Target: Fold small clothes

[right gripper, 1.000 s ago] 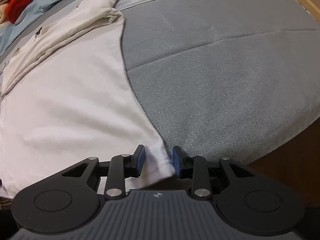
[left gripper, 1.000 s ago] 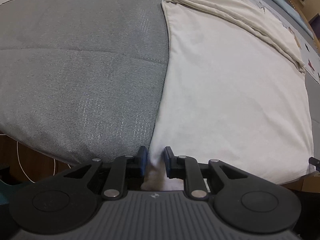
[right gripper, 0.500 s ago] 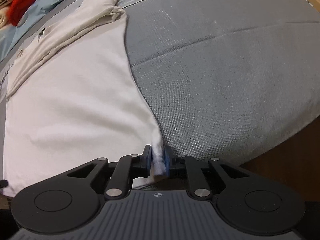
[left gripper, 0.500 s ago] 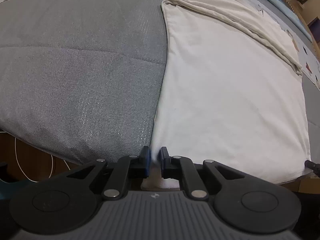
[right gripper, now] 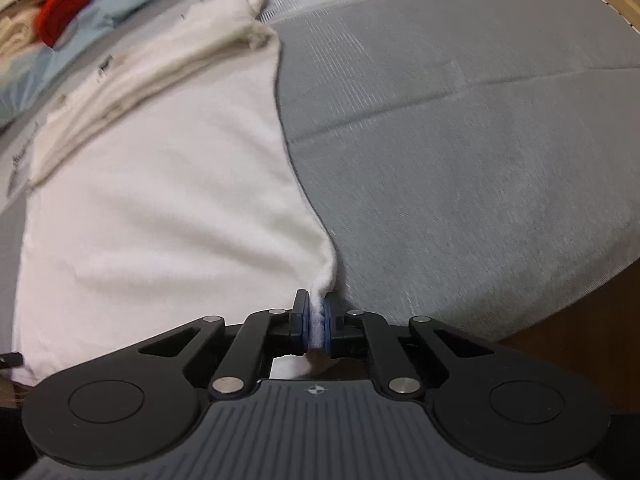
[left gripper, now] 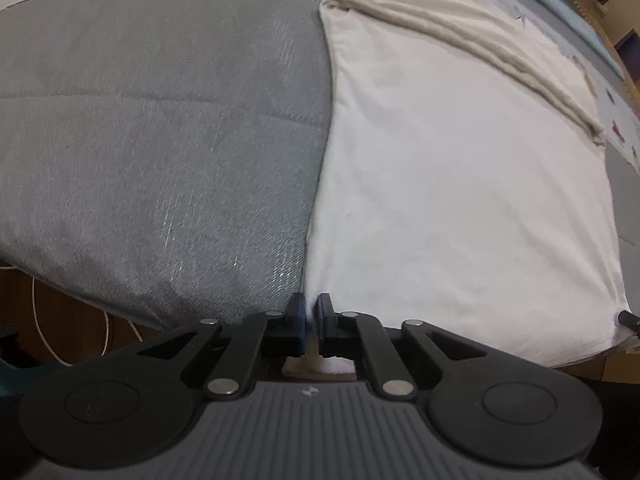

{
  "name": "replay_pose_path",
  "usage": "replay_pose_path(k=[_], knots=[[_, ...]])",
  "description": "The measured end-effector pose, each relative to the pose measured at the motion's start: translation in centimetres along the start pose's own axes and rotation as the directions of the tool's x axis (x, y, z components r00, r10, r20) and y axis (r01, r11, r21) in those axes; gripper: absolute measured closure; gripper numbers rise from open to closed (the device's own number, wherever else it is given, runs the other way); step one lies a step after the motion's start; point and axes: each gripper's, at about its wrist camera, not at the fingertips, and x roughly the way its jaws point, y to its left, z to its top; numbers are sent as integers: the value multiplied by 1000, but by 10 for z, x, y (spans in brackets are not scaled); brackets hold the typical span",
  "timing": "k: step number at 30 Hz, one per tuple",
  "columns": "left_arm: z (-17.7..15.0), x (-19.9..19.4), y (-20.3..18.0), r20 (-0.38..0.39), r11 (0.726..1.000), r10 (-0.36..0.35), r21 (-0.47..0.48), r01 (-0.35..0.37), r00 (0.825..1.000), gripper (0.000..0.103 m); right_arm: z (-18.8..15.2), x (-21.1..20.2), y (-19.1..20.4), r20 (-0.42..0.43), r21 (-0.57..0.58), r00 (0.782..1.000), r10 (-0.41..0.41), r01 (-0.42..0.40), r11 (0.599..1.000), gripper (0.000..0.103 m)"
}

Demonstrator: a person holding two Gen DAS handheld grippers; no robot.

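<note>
The left gripper [left gripper: 311,312] has drawn its jaws together on the near left corner of the white garment [left gripper: 460,184]; a second ago they stood apart with the hem loose between them. A thin strip of cloth shows between the blue pads [left gripper: 299,312], and a white scrap shows below, behind the fingers. The right gripper [right gripper: 316,320] has done the same at the near right corner, where it earlier straddled the fabric with a wide gap: now the cloth is bunched and clamped, rising in a small peak just ahead of the fingertips (the pinch looks firm from here). With both near corners held, I judge the grasp step finished and the fold away from the grippers ready to begin.

Out from the tools, the garment lies flat on the grey cushion [left gripper: 160,140], its far part gathered into a rolled ridge.

The left view alone shows a white cord [left gripper: 36,304] beyond the cushion's near edge, and a small dark tip, probably the other gripper's, at the garment's opposite corner. The right view alone shows a red item [right gripper: 76,4] and pale folded cloths past the far end, and wrinkles radiating from the right pinch.
</note>
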Motion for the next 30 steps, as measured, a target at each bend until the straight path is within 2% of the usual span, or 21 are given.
replay_pose_path(k=[4,8,16,19,22,23,24,25,27,30], knots=[[2,-21,-2,74,998,-69,8,68,995,100,12,-30,3,111,-2,988,104,-104,995,97],[4,-48,-2,140,993,-121,25,118,983,101,26,-66,-1,209,13,955,209,-217,976,97],[-8,-116,-9,260,981,-191,95,172,947,101,27,-134,-17,343,0,898,276,-294,956,98],[-22,-162,-3,322,968,-248,118,221,914,101,15,-173,-23,393,-13,865,311,-333,943,98],[-40,-216,9,401,942,-336,132,309,852,102,-1,-221,-34,467,-35,811,353,-382,923,98],[-45,-233,13,435,937,-347,136,320,831,102,-5,-233,-37,488,-42,796,357,-387,921,98],[-46,-242,14,455,935,-353,136,328,817,102,-6,-239,-39,503,-45,789,354,-385,922,98],[-43,-246,17,467,933,-356,127,337,809,102,-4,-241,-42,512,-35,788,342,-378,925,98],[-32,-239,16,469,935,-348,113,336,811,102,5,-232,-45,509,-20,798,322,-363,931,98],[-3,-204,8,422,949,-309,79,305,852,102,33,-195,-47,464,49,844,270,-329,943,101]])
